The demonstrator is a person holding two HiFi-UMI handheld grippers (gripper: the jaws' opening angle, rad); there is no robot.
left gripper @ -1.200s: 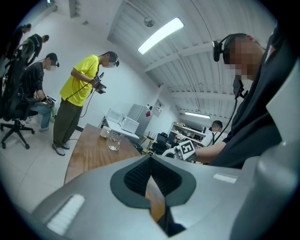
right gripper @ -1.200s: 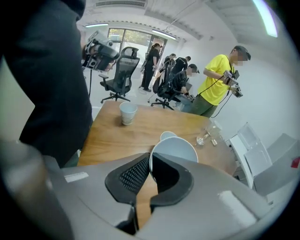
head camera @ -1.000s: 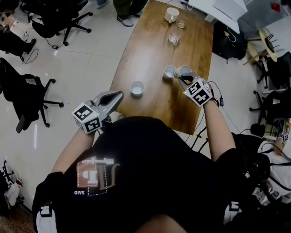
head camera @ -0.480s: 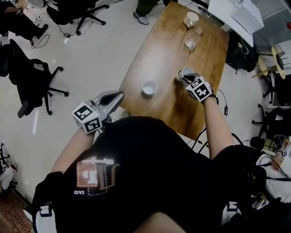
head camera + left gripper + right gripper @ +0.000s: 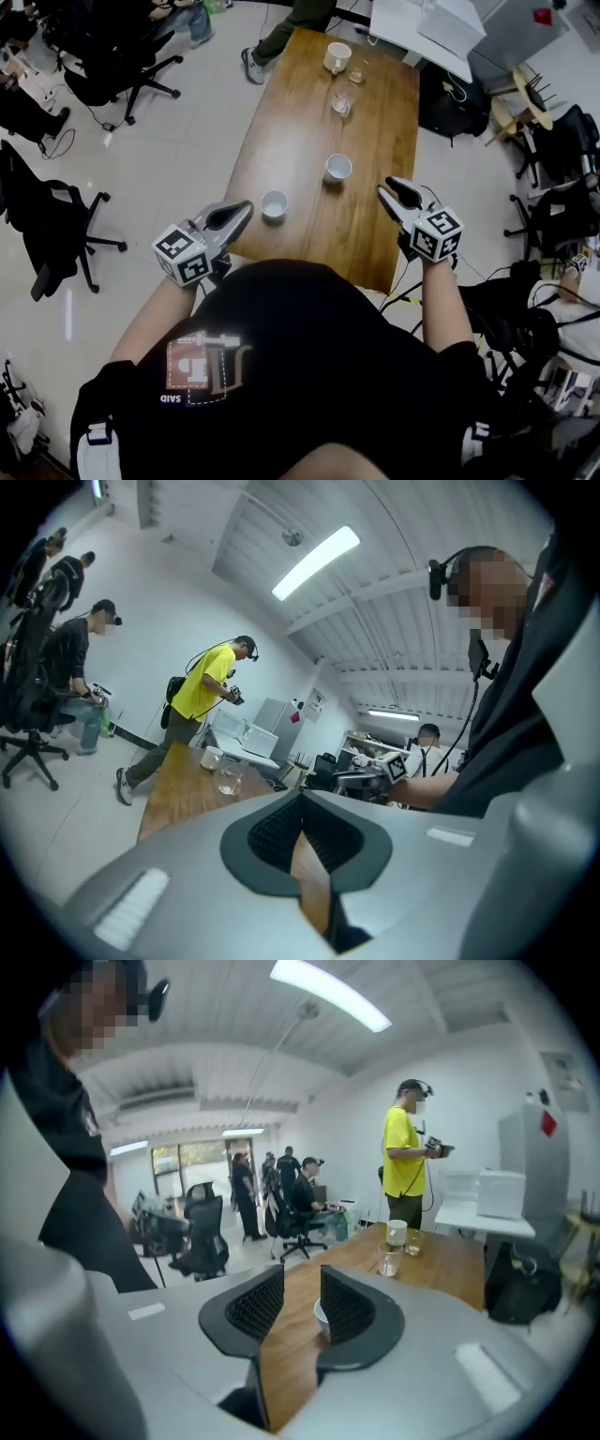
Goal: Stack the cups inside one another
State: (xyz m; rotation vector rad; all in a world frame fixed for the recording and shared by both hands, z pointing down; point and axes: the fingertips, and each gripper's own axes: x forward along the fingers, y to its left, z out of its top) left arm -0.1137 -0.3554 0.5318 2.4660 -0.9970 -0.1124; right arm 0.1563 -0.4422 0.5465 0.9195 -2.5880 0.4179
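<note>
**Head view.**
- Wooden table [image 5: 309, 234], long.
- Single white cup [image 5: 274, 205]: upright, near the left edge, towards my end.
- Cup stack [image 5: 337, 168]: mid-table, well apart from the single cup. I judge it to be cups already nested, though the rim is too small to be sure.
- White mug [image 5: 337, 57] and two glasses [image 5: 342, 101]: at the far end, not involved.
- Left gripper [image 5: 246, 208]: off the near left corner, just beside the single cup.
- Right gripper [image 5: 392, 187]: above the right edge, clear of the stack.

**Left gripper view.**
- My fingers meet at the tips, with only a sliver of table showing lower down.
- Nothing is held.

**Right gripper view.**
- My fingers stand wide, having just been opening.
- Only bare wood lies between them.
- A white cup rim [image 5: 321, 1312] peeks out beyond the right finger, untouched.

**Step in hand, as I judge it.**
- The single cup must still go into the stack.
- To do it well:
  - Spread the left fingers first.
  - Straddle the cup's wall at the rim and close firmly.
  - Lift it straight and keep it upright.
  - Centre it over the stack before lowering.
  - Release only once it is seated.
</note>
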